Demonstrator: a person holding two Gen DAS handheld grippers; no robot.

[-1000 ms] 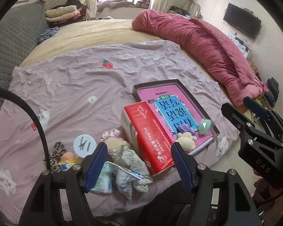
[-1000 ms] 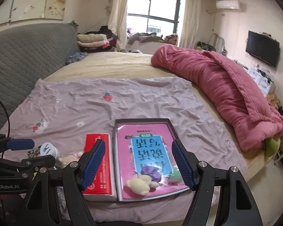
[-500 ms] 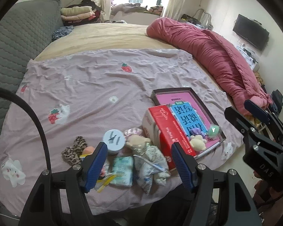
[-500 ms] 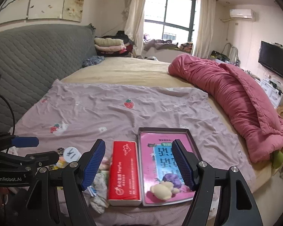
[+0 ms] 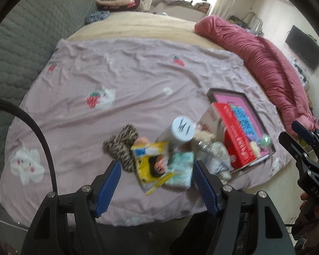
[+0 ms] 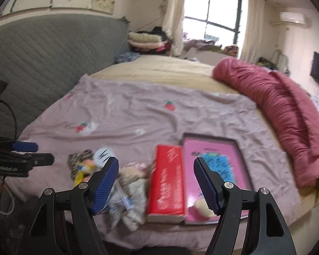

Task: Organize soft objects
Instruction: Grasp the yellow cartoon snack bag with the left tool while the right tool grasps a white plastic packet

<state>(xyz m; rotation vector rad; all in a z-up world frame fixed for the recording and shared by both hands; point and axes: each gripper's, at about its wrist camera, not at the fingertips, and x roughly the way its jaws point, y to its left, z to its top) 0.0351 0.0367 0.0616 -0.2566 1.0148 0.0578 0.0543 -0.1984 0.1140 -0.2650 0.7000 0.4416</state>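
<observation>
Both tongs have swung leftward: the left tongs [image 5: 156, 180] now hang released and empty just short of the soft pile [image 5: 159, 159], likely to start sorting there. Right tongs [image 6: 156, 180], released too, frame the red box [image 6: 167, 178].

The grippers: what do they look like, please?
Both grippers, left and right, have black angular frames with silver screws and two fingers with ribbed blue pads. A black cable curves beside the left one. Small white lettering marks their sides.
</observation>
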